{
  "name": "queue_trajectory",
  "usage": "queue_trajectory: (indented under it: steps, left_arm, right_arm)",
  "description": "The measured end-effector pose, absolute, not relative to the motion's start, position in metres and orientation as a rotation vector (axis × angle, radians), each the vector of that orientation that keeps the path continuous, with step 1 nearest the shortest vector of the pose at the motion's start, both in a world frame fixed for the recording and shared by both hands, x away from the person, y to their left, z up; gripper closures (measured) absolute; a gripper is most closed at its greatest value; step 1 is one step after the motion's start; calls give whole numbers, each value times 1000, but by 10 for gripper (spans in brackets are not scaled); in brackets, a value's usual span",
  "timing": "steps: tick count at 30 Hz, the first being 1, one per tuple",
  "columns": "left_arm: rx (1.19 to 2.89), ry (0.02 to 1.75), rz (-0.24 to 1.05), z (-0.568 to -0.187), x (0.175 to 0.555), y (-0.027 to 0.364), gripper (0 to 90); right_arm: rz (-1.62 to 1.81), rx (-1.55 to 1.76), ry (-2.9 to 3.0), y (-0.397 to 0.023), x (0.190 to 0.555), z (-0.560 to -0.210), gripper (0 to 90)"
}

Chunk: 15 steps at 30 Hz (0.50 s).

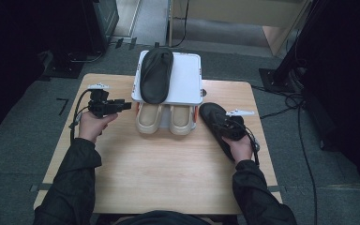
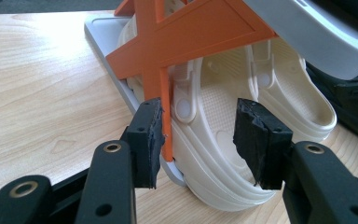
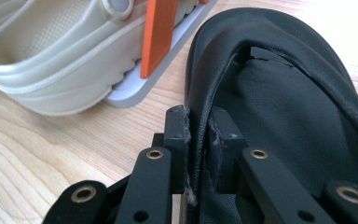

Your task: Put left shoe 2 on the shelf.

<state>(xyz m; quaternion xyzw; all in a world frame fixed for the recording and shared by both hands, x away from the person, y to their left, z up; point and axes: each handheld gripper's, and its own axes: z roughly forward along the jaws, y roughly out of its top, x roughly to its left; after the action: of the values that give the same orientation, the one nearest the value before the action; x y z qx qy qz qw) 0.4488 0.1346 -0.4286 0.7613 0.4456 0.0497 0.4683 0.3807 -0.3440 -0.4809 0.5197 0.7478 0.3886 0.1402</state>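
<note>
A small two-level shoe rack stands at the table's far middle. One black shoe lies on its white top shelf. Two cream clogs sit on the lower level. A second black shoe lies on the table right of the rack, and my right gripper is shut on its side wall. My left gripper is open, just left of the rack. Its jaws stand either side of the rack's orange side brace and the nearest cream clog.
The wooden table has free room across its near half. The rack's grey base rests on the wood. Cables run over the floor at the right, and dark stands flank the table on both sides.
</note>
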Motion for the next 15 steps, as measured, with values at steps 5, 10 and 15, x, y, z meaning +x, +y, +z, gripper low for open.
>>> queue_trajectory:
  steps: [5,10,15]
  left_arm:
    - [1855,1099,124,-430,448,137,523]
    - [1846,1101,128,-430,447,139,522]
    - [1844,1103,127,-430,448,139,522]
  right_arm:
    - [1141,1490,2157,-336,384,-482,774]
    - [1165,1471,2159,-330,384,-482,716]
    - [1191,1480,2179,-329,384,-482,673]
